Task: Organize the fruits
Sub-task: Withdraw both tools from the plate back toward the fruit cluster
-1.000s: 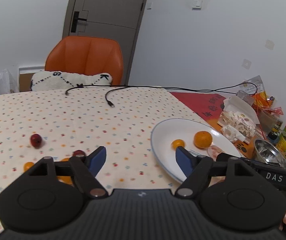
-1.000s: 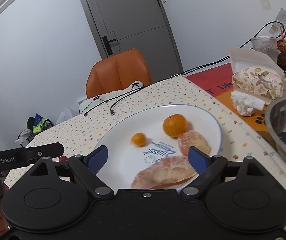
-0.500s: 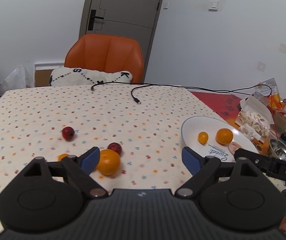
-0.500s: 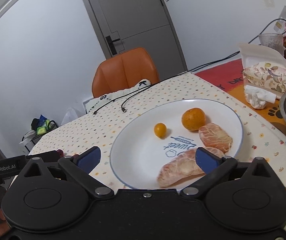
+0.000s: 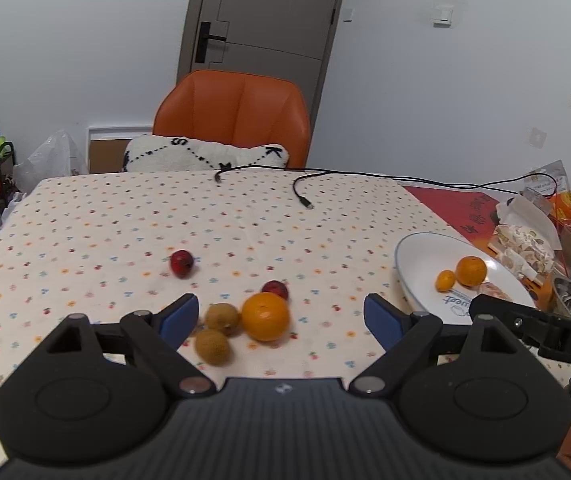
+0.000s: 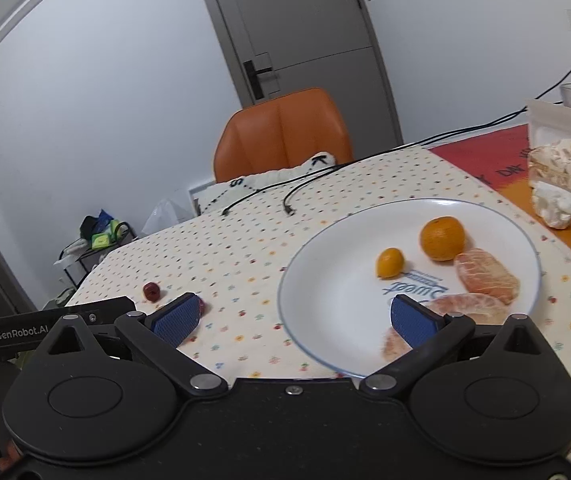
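1. Your left gripper (image 5: 281, 314) hangs with jaws wide apart, empty, over a loose orange (image 5: 265, 316), two brown fruits (image 5: 222, 318) beside it and two red ones (image 5: 181, 263) farther off
2. Your right gripper (image 6: 303, 318) is also spread, empty, at the near rim of the white plate (image 6: 325, 300)
3. On the plate lie peeled segments (image 6: 485, 276), then a kumquat (image 6: 389, 263) and another orange (image 6: 442, 238)

Orange (image 5: 265, 316) beside two longans (image 5: 221, 330); others on plate (image 6: 325, 280).
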